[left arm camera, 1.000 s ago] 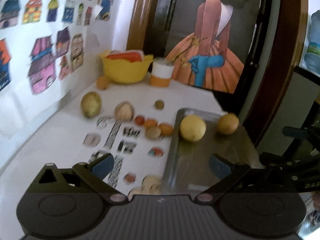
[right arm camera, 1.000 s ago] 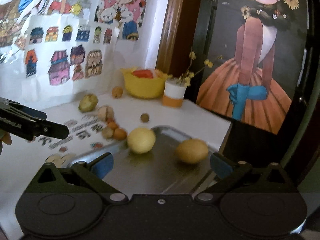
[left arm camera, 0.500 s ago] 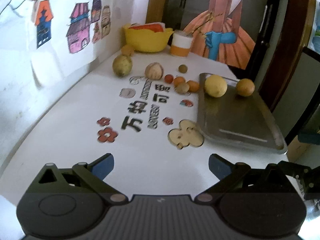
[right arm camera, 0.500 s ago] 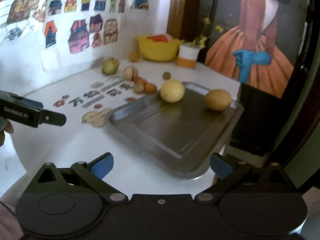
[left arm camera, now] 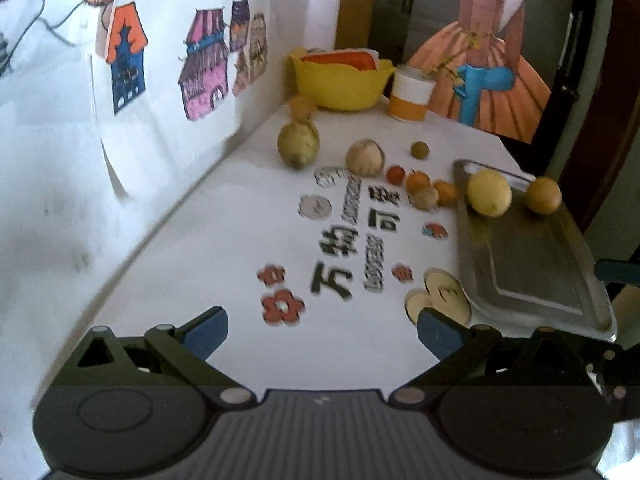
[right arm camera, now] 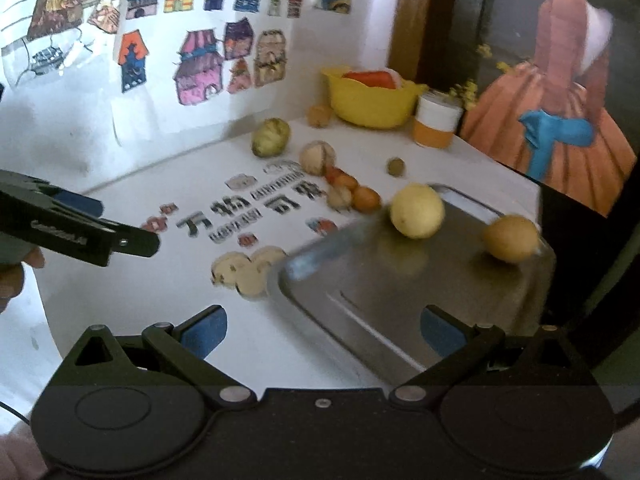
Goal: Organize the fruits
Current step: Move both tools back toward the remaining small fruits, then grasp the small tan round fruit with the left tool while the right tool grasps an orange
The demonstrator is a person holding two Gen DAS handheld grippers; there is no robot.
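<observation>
Where fruit lies, table lettering "万物可爱".

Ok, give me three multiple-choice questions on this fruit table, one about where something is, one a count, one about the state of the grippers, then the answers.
1. Where is the yellow bowl?
A. at the far end of the table, by the wall
B. on the metal tray
C. between the left gripper's fingers

2. How many fruits lie on the metal tray?
A. none
B. two
C. five

3. What state is the right gripper in?
A. shut on a fruit
B. open and empty
C. shut on the tray rim

Answers: 1 A, it stands beside the white and orange cup. 2 B, only the yellow fruit and the brown fruit are there. 3 B, its jaws stand wide apart with nothing between them.
</observation>
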